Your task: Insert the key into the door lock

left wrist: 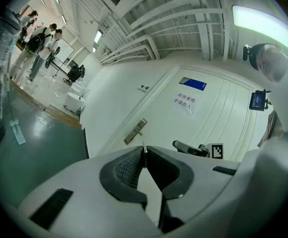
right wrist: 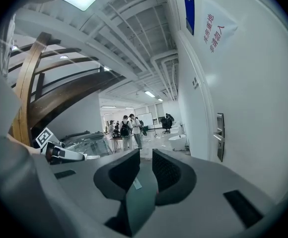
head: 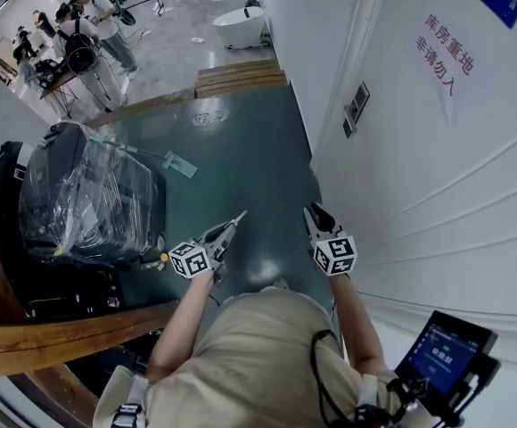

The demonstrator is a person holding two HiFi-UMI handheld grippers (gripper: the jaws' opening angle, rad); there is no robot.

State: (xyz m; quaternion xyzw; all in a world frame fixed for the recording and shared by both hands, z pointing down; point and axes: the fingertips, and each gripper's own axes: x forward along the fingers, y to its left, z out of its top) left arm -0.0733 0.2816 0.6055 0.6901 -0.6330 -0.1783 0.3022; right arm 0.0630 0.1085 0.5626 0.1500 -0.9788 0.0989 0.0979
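Observation:
The key (left wrist: 143,148) is a thin metal blade pinched between the pads of my left gripper (left wrist: 144,156), which is shut on it. In the head view the key (head: 239,217) sticks out ahead of the left gripper (head: 226,230) over the green floor. On the white door (head: 437,176) to the right, the door lock (head: 357,108) is a grey plate with a lever handle, well ahead of both grippers. The lock (left wrist: 135,131) also shows past the left jaws. My right gripper (head: 315,213) is close to the door, open and holding nothing. The lock (right wrist: 219,137) lies right of its jaws.
A black case wrapped in plastic film (head: 89,203) stands at the left behind a curved wooden rail (head: 62,337). A flat mop (head: 174,161) lies on the floor. Wooden steps (head: 239,77) and several people (head: 89,25) are further off. A paper sign (head: 446,61) hangs on the door.

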